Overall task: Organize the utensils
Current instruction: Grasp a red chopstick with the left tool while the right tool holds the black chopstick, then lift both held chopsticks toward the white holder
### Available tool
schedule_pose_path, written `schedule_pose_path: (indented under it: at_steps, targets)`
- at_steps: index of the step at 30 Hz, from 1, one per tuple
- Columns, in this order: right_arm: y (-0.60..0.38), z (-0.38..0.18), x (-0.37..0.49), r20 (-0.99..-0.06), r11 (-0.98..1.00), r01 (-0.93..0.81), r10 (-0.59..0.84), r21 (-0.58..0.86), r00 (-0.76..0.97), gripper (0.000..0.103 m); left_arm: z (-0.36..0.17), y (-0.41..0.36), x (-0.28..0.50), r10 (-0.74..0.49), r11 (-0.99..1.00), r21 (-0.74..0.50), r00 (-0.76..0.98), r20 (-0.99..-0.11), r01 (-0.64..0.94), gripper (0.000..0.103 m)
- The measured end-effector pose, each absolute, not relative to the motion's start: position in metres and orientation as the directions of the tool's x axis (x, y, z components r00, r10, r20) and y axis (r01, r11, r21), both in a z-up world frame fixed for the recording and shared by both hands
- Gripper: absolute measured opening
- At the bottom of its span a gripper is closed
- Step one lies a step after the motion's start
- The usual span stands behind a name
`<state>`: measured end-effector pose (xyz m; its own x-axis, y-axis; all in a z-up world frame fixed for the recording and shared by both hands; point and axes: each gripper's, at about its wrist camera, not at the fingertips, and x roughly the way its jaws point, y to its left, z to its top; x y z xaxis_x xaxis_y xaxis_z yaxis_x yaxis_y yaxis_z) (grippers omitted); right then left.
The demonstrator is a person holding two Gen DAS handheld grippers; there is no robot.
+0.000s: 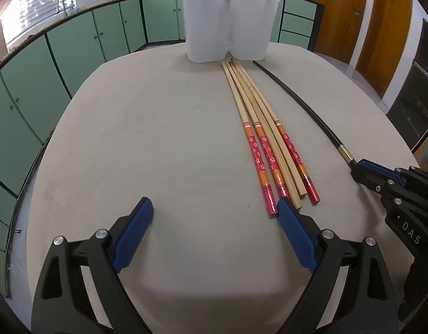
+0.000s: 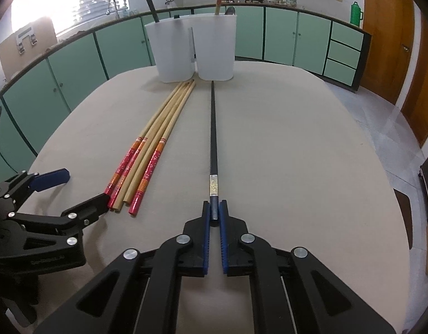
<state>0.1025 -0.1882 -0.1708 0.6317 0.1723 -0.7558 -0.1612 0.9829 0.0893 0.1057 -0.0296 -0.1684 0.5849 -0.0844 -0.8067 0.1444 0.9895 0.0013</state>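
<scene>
The beige table (image 2: 297,153) fills both views, with green cabinets (image 1: 74,41) curving behind it. At its far end, straight ahead of both claws, stand two white containers (image 2: 194,50) touching side by side — a black chopstick stands in the left one and a red-handled one in the right. Between the claws lies a bundle of wooden chopsticks (image 1: 269,144), some with red patterned handles, tips towards the containers. The left gripper (image 1: 215,217) hangs wide open with nothing between its pads; its right pad sits just beside the bundle's near ends. The right gripper (image 2: 214,213) is clamped on the handle end of a black chopstick (image 2: 213,139) — its tip points ahead at the containers.
</scene>
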Motion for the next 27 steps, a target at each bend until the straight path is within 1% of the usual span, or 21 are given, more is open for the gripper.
schedule_pose_path:
  at_steps: [2, 4, 7, 9, 10, 12, 13, 15, 18, 19, 27]
  targets:
    - [-0.189, -0.171, 0.103, -0.756, 0.982, -0.164, 0.176, 0.093, 0.63, 0.007, -0.168, -0.03, 0.106, -0.082, 0.99, 0.002, 0.586, -0.806, 0.141, 0.086]
    - [-0.189, -0.171, 0.104, -0.756, 0.982, -0.164, 0.18, 0.098, 0.629, 0.007, -0.167, -0.029, 0.107, -0.083, 0.99, 0.001, 0.589, -0.804, 0.141, 0.08]
    - [-0.189, -0.171, 0.104, -0.757, 0.981, -0.165, 0.185, 0.103, 0.626, 0.007, -0.166, -0.031, 0.107, -0.091, 0.989, -0.005, 0.592, -0.801, 0.146, 0.068]
    - [-0.189, -0.171, 0.105, -0.758, 0.981, -0.166, 0.185, 0.102, 0.626, 0.007, -0.164, -0.035, 0.107, -0.099, 0.988, -0.006, 0.596, -0.796, 0.157, 0.055]
    - [-0.189, -0.172, 0.104, -0.758, 0.981, -0.167, 0.185, 0.101, 0.626, 0.007, -0.164, -0.037, 0.107, -0.105, 0.987, -0.008, 0.599, -0.794, 0.161, 0.052]
    - [-0.189, -0.172, 0.105, -0.759, 0.98, -0.169, 0.186, 0.101, 0.624, 0.007, -0.163, -0.039, 0.106, -0.113, 0.986, -0.013, 0.602, -0.79, 0.169, 0.038]
    - [-0.189, -0.172, 0.105, -0.759, 0.98, -0.17, 0.186, 0.101, 0.624, 0.007, -0.163, -0.041, 0.106, -0.117, 0.985, -0.014, 0.603, -0.789, 0.172, 0.033]
    - [-0.188, -0.172, 0.106, -0.759, 0.98, -0.17, 0.188, 0.103, 0.623, 0.007, -0.163, -0.043, 0.106, -0.132, 0.983, -0.025, 0.604, -0.786, 0.182, 0.017]
    - [-0.189, -0.173, 0.106, -0.759, 0.98, -0.17, 0.191, 0.107, 0.623, 0.007, -0.164, -0.046, 0.105, -0.146, 0.982, -0.039, 0.602, -0.785, 0.187, 0.007]
    - [-0.189, -0.173, 0.106, -0.758, 0.979, -0.17, 0.192, 0.108, 0.623, 0.007, -0.164, -0.047, 0.104, -0.146, 0.981, -0.037, 0.603, -0.784, 0.19, 0.006]
    - [-0.19, -0.174, 0.104, -0.754, 0.979, -0.17, 0.198, 0.115, 0.626, 0.007, -0.164, -0.049, 0.104, -0.139, 0.982, -0.031, 0.611, -0.779, 0.184, 0.005]
